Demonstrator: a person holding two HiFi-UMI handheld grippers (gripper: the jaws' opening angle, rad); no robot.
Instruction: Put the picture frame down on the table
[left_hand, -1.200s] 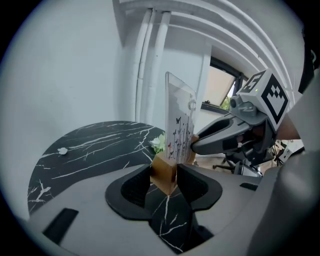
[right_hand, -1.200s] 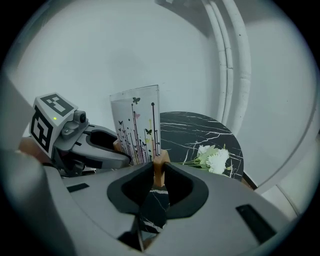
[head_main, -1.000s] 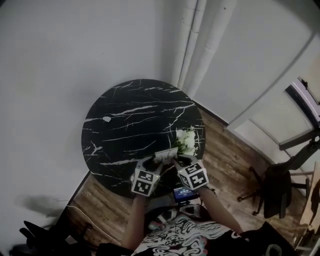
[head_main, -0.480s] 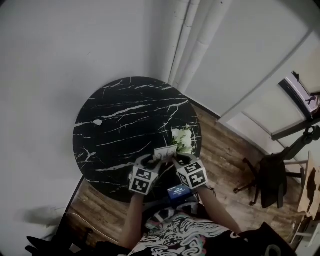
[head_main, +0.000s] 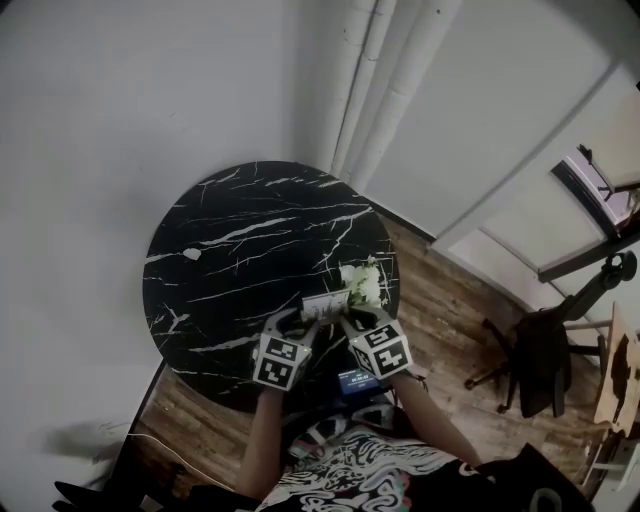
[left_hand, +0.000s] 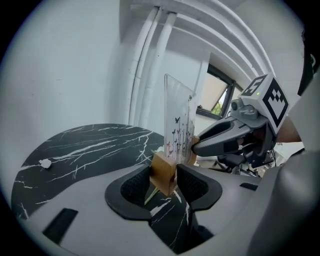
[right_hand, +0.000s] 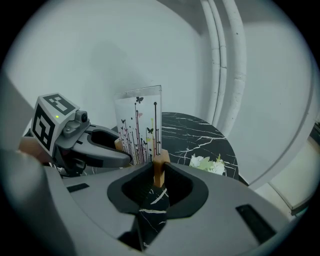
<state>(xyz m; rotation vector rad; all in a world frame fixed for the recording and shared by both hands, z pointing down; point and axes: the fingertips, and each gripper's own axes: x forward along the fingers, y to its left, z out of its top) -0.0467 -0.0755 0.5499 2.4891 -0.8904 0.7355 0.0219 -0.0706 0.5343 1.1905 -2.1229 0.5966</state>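
Note:
The picture frame (left_hand: 178, 130) is a clear upright panel printed with butterflies and stems, set in a wooden base (left_hand: 164, 173). Both grippers hold it over the near edge of the round black marble table (head_main: 240, 250). My left gripper (left_hand: 164, 176) is shut on one end of the wooden base. My right gripper (right_hand: 159, 172) is shut on the other end, the panel (right_hand: 139, 125) rising just beyond its jaws. In the head view the frame (head_main: 325, 302) sits between the left gripper (head_main: 283, 350) and the right gripper (head_main: 372, 340).
White flowers (head_main: 363, 283) lie on the table's right edge, close to the frame. A small white scrap (head_main: 191, 254) lies at the table's left. White pipes (head_main: 365, 80) run up the wall behind. A dark chair (head_main: 540, 365) stands on the wood floor at right.
The head view has shifted a little; both grippers and the frame keep the same hold at the table's near edge, slightly further left in view.

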